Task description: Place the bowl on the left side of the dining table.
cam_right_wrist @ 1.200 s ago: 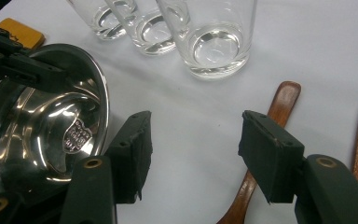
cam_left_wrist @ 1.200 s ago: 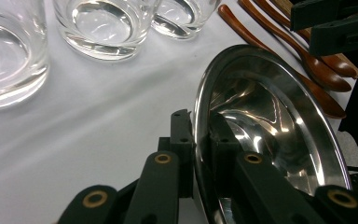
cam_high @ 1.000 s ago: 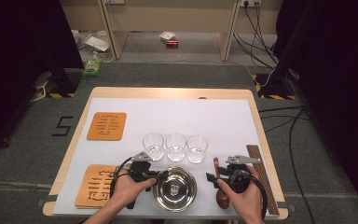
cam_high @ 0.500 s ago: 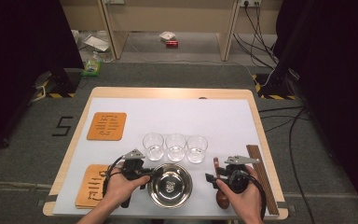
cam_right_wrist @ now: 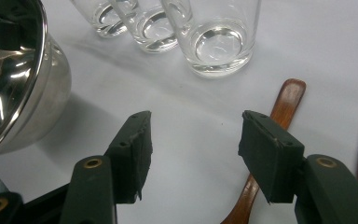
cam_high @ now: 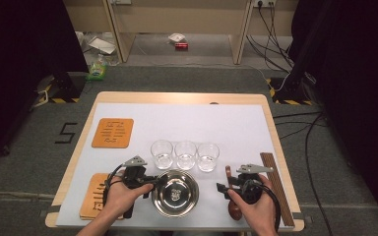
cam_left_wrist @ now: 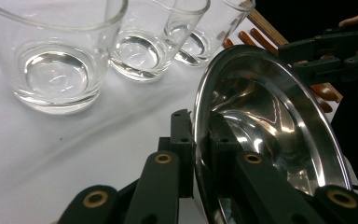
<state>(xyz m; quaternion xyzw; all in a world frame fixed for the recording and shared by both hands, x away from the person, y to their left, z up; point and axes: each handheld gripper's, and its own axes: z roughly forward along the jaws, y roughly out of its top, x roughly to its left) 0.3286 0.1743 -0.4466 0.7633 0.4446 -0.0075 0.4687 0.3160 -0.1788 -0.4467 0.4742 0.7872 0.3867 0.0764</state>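
Steel bowl pinched at its rim by the left gripper, near edge of the table.

Round shiny stainless-steel bowl (cam_high: 175, 193) sits at the near middle of the white-covered table (cam_high: 236, 123), and the left gripper (cam_left_wrist: 199, 149) has its jaws clamped together on the bowl's left rim, one pad outside and one inside. Right gripper (cam_right_wrist: 193, 142) rests to the right of the bowl with its jaws wide apart and nothing between them, above a brown wooden spoon handle (cam_right_wrist: 279, 112) lying on the cloth. Three clear empty drinking glasses (cam_high: 185, 155) stand in a row just beyond the bowl. Two orange cork coasters (cam_high: 112, 132) lie at the left, one far, one near under the left hand.
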